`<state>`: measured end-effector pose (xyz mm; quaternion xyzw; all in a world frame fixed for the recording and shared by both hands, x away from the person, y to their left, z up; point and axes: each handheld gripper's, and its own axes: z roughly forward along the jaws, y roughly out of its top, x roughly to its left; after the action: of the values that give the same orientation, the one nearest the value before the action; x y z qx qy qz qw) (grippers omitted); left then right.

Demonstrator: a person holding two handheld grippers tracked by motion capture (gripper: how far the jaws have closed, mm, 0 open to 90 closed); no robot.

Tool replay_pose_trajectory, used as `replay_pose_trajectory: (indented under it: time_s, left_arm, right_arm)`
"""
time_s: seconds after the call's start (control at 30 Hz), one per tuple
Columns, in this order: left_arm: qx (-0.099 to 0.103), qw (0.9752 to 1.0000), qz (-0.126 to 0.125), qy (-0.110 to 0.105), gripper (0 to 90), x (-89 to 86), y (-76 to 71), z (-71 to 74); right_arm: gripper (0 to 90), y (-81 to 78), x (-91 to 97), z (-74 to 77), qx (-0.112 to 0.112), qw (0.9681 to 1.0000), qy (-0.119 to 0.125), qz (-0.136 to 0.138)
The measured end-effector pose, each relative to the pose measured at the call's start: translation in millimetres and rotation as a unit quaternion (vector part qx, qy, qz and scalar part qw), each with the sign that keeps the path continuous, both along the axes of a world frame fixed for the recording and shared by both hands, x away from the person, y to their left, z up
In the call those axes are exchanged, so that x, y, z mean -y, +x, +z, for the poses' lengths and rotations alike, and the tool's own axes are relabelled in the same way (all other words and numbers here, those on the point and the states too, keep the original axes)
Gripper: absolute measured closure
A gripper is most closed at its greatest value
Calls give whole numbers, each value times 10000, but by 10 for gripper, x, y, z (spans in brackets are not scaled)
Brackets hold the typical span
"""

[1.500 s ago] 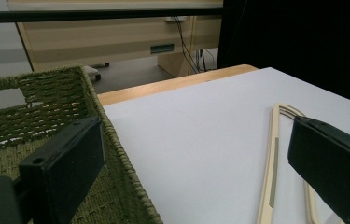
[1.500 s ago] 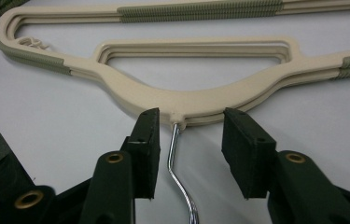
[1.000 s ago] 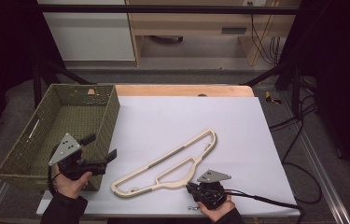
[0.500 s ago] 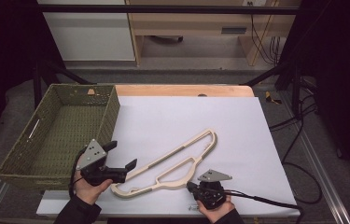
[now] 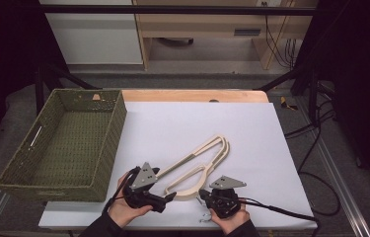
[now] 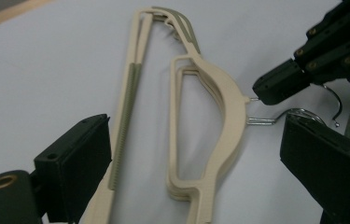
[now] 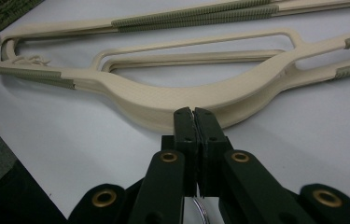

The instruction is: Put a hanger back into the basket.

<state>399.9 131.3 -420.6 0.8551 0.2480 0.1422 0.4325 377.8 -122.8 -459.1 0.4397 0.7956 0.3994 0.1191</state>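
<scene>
The left gripper (image 5: 168, 196) has swung in from beside the green woven basket (image 5: 104, 148), jaws wide and starting to narrow around the stacked cream plastic hangers (image 5: 200, 163) lying on the white sheet (image 5: 182, 123); the right gripper (image 7: 193, 114) stays clenched on their metal hooks (image 6: 261, 121), so a 2-handed lift looks next

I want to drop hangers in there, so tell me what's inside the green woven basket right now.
The basket looks empty: its woven floor shows bare. The strip just behind its near wall is hidden.

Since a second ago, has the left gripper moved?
Yes. The left gripper slid rightward, away from the green basket corner toward the cream hangers; its open jaws have just been closing slightly.
</scene>
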Motion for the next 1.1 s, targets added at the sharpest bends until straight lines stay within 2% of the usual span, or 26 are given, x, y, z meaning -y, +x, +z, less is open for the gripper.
replay_pose_trajectory:
  time_s: [0.03, 0.17, 0.23, 0.27, 0.3, 0.33, 0.37, 0.4, 0.5, 0.57, 0.6, 0.67, 0.7, 0.73, 0.77, 0.83, 0.9, 0.93, 1.0, 1.07, 1.1]
  left_arm:
    - [0, 10000, 0, 0, 107, 0, 0, 0]
    - [-95, 9997, -161, 148, 155, 121, 1, -44]
    - [-137, 9989, -289, 351, 196, 208, 3, -84]
    - [-137, 9989, -289, 351, 204, 208, 3, -84]
    - [-139, 9984, -323, 436, 204, 241, 6, -99]
    - [-159, 9973, -380, 614, 231, 302, 20, -122]
    - [-159, 9973, -380, 614, 258, 302, 20, -122]
    - [-153, 9953, -493, 819, 287, 345, 36, -120]
    - [-196, 9949, -531, 832, 360, 390, 52, -118]
    - [-177, 9937, -586, 936, 375, 452, 71, -112]
    - [-166, 9921, -639, 1069, 402, 523, 87, -114]
    - [-141, 9914, -649, 1125, 426, 583, 95, -123]
    - [-141, 9914, -649, 1125, 435, 583, 95, -123]
    - [-120, 9905, -637, 1215, 448, 621, 110, -140]
    - [-120, 9905, -637, 1215, 463, 621, 110, -140]
    - [-121, 9878, -640, 1412, 485, 650, 132, -178]
    - [-119, 9878, -616, 1423, 512, 663, 128, -198]
    - [-125, 9868, -619, 1492, 527, 675, 134, -219]
    - [-142, 9865, -589, 1523, 554, 684, 143, -236]
    - [-177, 9874, -553, 1473, 595, 698, 143, -254]
    - [-178, 9868, -532, 1517, 595, 706, 146, -263]
  right_arm:
    - [895, -4, -11, 15, -40, 10000, 0, -69]
    - [895, 9, 6, 42, 34, 10000, -43, 18]
    - [895, 12, 5, 84, 65, 10000, -65, 31]
    - [895, 9, -2, 96, 47, 10000, -77, 16]
    - [895, 9, -2, 96, 47, 10000, -77, 16]
    - [895, 20, -7, 107, 102, 9998, -161, 67]
    - [895, 23, -5, 110, 103, 9998, -169, 91]
    - [895, 30, -3, 111, 115, 9997, -172, 103]
    - [896, 34, -3, 127, 73, 9998, -167, 62]
    - [896, 41, 8, 146, 97, 9998, -162, 87]
    - [895, 41, 11, 175, 75, 9998, -167, 88]
    - [895, 41, 3, 191, 149, 9997, -179, 80]
    - [896, 36, 0, 204, 117, 9997, -204, 91]
    - [896, 45, 6, 201, 215, 9993, -258, 148]
    - [895, 41, -3, 214, 150, 9996, -240, 88]
    - [896, 51, 7, 226, 187, 9995, -234, 130]
    - [896, 54, 13, 245, 190, 9995, -234, 125]
    - [896, 59, 14, 255, 204, 9994, -229, 138]
    - [895, 55, 5, 274, 181, 9995, -235, 90]
    - [896, 59, -6, 285, 201, 9994, -268, 90]
    - [896, 59, -6, 285, 201, 9994, -268, 90]
